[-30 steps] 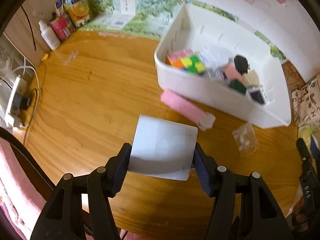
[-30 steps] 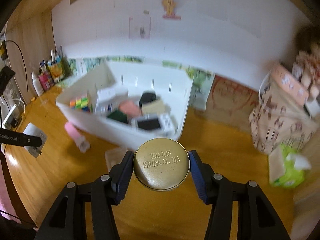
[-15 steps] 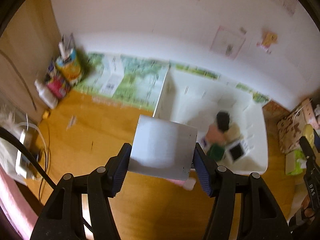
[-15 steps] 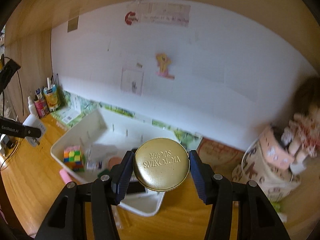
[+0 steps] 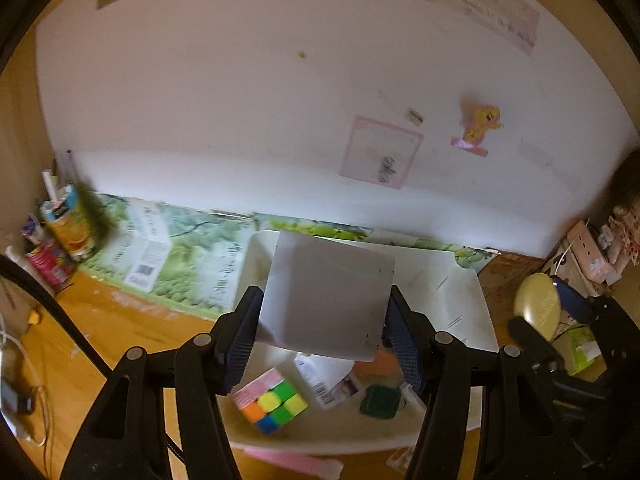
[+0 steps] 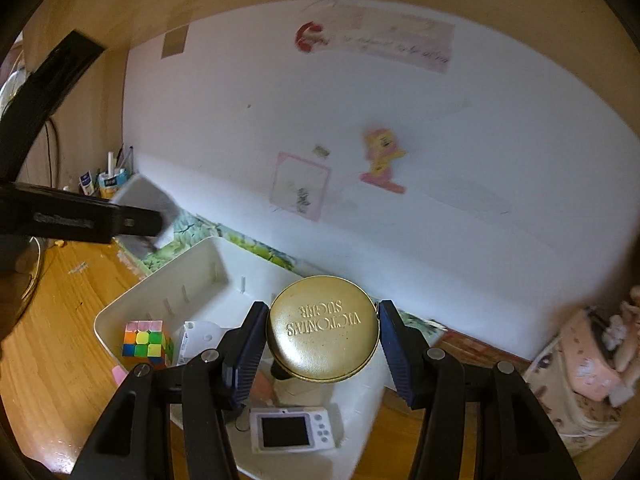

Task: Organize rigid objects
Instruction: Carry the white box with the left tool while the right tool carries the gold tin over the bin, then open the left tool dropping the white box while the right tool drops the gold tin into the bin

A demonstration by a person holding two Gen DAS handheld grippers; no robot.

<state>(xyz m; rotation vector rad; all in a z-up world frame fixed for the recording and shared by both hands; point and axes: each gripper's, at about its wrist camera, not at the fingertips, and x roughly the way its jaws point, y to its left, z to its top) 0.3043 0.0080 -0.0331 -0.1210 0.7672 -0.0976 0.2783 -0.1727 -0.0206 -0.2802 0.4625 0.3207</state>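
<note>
My left gripper (image 5: pixel 324 320) is shut on a plain white box (image 5: pixel 326 294) and holds it above the white bin (image 5: pixel 468 300). My right gripper (image 6: pixel 323 340) is shut on a round gold tin (image 6: pixel 323 334) with embossed letters, held over the same white bin (image 6: pixel 192 276). The bin holds a colour cube (image 5: pixel 272 404), a green block (image 5: pixel 380 400), a white carton (image 5: pixel 324 376) and a small white camera (image 6: pixel 294 428). The right gripper with the gold tin (image 5: pixel 536 306) shows at the right of the left wrist view. The left gripper with its white box (image 6: pixel 146 204) shows at the left of the right wrist view.
A pink bar (image 5: pixel 292 460) lies on the wooden table (image 5: pixel 120 344) in front of the bin. Cartons and bottles (image 5: pixel 60 232) stand at the far left by the wall. A patterned bag and a doll (image 6: pixel 592 356) sit to the right. A green printed sheet (image 5: pixel 180 264) lies behind the bin.
Both grippers have risen and tilted up toward the wall, now over the bin. Each keeps hold of its object.
</note>
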